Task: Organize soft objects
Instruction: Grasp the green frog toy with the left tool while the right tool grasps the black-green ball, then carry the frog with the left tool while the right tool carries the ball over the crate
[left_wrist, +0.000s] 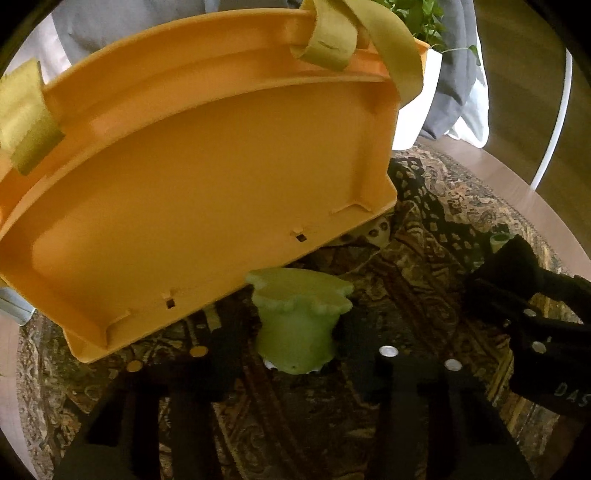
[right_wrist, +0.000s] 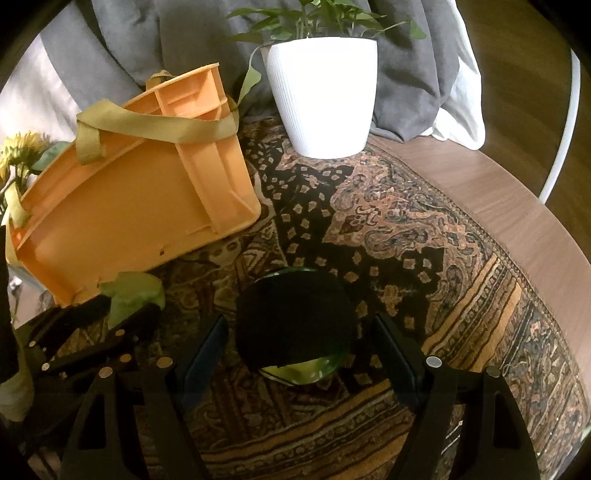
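Patterned rug (right_wrist: 388, 221) covers the worktop (right_wrist: 517, 206). Orange crate (left_wrist: 207, 192) sits tilted, directly ahead of the left tool (left_wrist: 299, 332), which is clamped on a pale green soft object (left_wrist: 295, 321). Right tool (right_wrist: 295, 339) spread wide; black-and-green soft object (right_wrist: 295, 321) lies between its fingers, contact indeterminate.

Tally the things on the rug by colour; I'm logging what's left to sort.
Orange: 1, the tipped bin
Light green: 1, the soft toy gripped by the left gripper
Black and green: 1, the round item between the open right gripper's fingers
White: 1, the plant pot
Total: 4
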